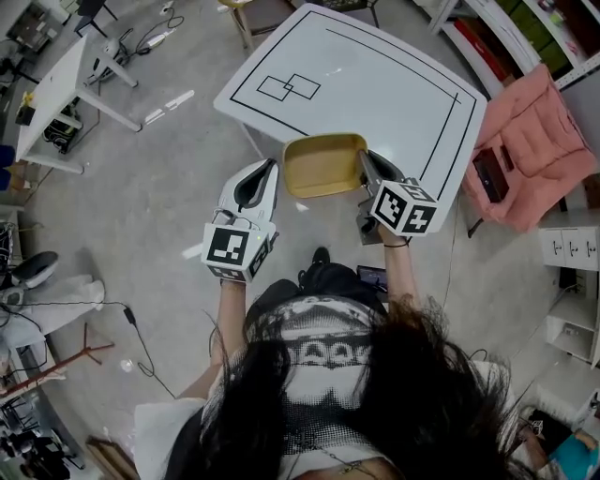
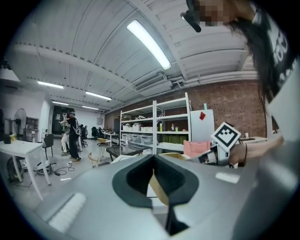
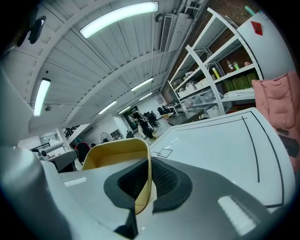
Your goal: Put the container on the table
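A shallow yellow container (image 1: 323, 164) hangs between my two grippers, over the near edge of the white table (image 1: 375, 84) as the head view shows it. My left gripper (image 1: 274, 169) is shut on its left wall, and that yellow wall (image 2: 159, 190) stands pinched between the dark pads in the left gripper view. On the opposite side my right gripper (image 1: 364, 161) is shut on the right wall. The right gripper view shows the rim (image 3: 144, 187) clamped between its jaws and the container's open inside (image 3: 117, 154) beyond. The tabletop (image 3: 220, 145) with its black lines lies ahead.
A pink cloth (image 1: 534, 141) lies over a seat right of the table, with shelves (image 1: 525, 28) behind it. Another white table (image 1: 56, 84) stands far left. Cables (image 1: 131, 319) run across the grey floor. Other people (image 2: 70, 133) stand far off.
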Tool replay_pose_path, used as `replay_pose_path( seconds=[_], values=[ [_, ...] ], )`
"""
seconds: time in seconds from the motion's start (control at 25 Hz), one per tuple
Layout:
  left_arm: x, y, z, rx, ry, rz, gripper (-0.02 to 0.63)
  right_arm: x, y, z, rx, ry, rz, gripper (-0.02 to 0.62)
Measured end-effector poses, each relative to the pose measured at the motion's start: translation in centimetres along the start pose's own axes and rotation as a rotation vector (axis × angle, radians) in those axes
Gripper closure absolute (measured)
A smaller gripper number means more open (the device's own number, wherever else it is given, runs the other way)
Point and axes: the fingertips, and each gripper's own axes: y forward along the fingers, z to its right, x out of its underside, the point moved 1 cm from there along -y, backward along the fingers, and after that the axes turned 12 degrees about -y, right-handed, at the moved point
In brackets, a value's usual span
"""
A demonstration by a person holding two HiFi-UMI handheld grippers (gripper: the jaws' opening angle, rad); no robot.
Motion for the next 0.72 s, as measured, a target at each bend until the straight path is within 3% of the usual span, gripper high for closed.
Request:
replay_pose_path(
  seconds=[0.4, 0.72],
  values=[
    [-0.3, 4.2, -1.2, -0.017, 0.011, -0.029, 0.606, -1.0, 4.0, 2.4, -0.030, 0.022, -0.010, 0.578],
    [-0.5, 7.5, -2.2, 0.021, 0.008, -0.054, 0.606, -1.4, 6.3, 4.1, -0.005, 0.046, -0.026, 0.578]
  ],
)
